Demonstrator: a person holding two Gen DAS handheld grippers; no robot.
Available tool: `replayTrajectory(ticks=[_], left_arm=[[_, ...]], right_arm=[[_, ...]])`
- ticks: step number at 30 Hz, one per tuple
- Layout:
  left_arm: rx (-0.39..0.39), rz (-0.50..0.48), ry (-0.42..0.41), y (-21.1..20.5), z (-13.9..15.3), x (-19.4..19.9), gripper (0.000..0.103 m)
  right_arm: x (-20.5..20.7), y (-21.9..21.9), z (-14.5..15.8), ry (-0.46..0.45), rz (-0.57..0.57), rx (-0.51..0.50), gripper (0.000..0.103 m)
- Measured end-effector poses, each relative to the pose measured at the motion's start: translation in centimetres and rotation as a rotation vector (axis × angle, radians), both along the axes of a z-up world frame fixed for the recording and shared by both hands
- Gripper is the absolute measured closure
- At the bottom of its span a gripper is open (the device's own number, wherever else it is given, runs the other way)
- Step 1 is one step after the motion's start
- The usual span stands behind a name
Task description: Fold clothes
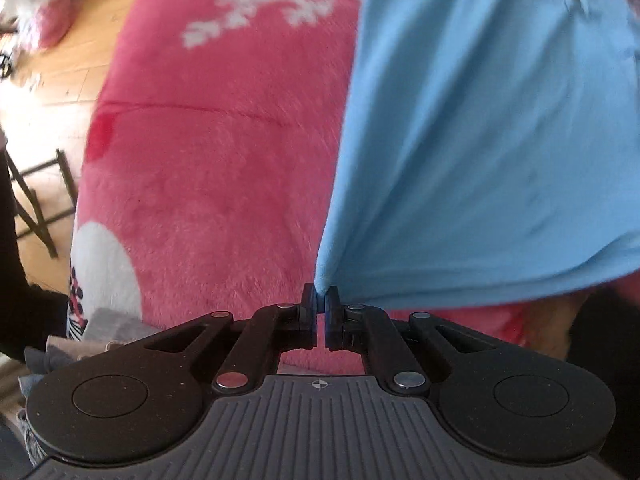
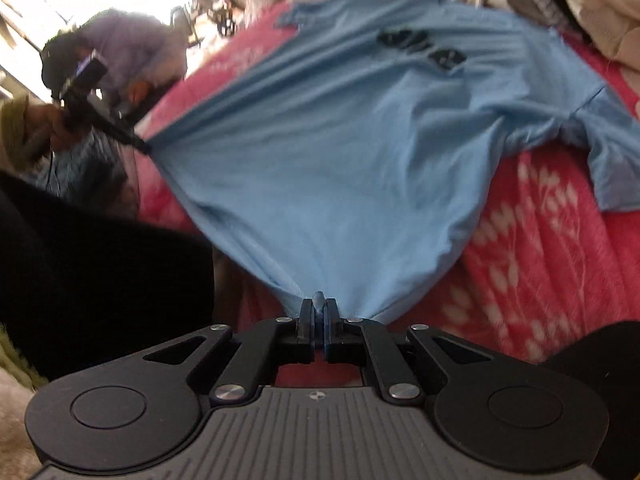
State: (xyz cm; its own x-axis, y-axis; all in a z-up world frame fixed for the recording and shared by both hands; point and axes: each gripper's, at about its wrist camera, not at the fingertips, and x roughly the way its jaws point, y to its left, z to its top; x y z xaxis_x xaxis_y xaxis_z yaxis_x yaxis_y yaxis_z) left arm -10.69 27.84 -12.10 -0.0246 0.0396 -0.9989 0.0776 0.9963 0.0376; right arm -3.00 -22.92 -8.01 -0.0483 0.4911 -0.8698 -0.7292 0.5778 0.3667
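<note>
Left wrist view, surface: a fluffy pink blanket (image 1: 208,184) with white flower shapes fills the middle; a white round patch sits at 8 o'clock.
Left wrist view, room: wooden floor (image 1: 60,80) at 10 o'clock, with a dark metal frame (image 1: 36,200) standing on it at 9 o'clock; blurred pink and white things lie at 11 o'clock.
Left gripper (image 1: 319,300): clenched on a corner of the light blue T-shirt (image 1: 480,152), a pinch of cloth between the jaws.
T-shirt, left wrist view: rises from the jaws toward 1 o'clock, stretched taut, covering the right half of the picture.
Right wrist view, surface: the same pink blanket (image 2: 532,248), white pattern showing at 3 o'clock.
Right gripper (image 2: 319,302): clamped on another bunched edge of the T-shirt (image 2: 340,132).
T-shirt, right wrist view: spread over the blanket, dark print near 1 o'clock, one sleeve at 3 o'clock; its far corner is pulled toward 9 o'clock, where the other gripper (image 2: 140,144) holds it.
Room, right wrist view: bright window at 11 o'clock; pale piled cloth (image 2: 580,8) at 1 o'clock.
Containers: I cannot make out any.
</note>
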Motion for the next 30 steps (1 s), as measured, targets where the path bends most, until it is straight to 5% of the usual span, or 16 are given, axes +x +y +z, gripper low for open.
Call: replayTrajectory(ticks=[10,14,16,20,25,30], left_arm=[[0.152,-0.228,0.08,-3.3,-3.7,-0.2,0.102],[0.192,-0.271,0.119,-3.9,-5.0,-0.5,0.1],[0.193,-0.274,0.136,-3.8,-5.0,-0.8,0.099],[0.197,-0.24,0.139,-2.9,-3.7,-1.3,0.079],[0.185,-0.171,0.064,-1.3,0.0,-1.9,0.077],[0.184,-0.105,-0.019,-1.1,1.8,-1.5,0.077]], right_arm=[[-3.8,2.8,-3.2,-0.103,0.202,-0.204,0.098],[-4.2,3.2,-4.3,-0.047,0.222,-0.245,0.091],[-4.2,2.8,-4.2,-0.008,0.215,-0.245,0.081],[-3.9,2.0,-3.2,0.066,0.2,-0.216,0.075],[-3.7,1.3,-1.5,0.159,0.231,-0.191,0.066],[-3.7,1.0,-1.0,0.122,0.226,-0.206,0.066]])
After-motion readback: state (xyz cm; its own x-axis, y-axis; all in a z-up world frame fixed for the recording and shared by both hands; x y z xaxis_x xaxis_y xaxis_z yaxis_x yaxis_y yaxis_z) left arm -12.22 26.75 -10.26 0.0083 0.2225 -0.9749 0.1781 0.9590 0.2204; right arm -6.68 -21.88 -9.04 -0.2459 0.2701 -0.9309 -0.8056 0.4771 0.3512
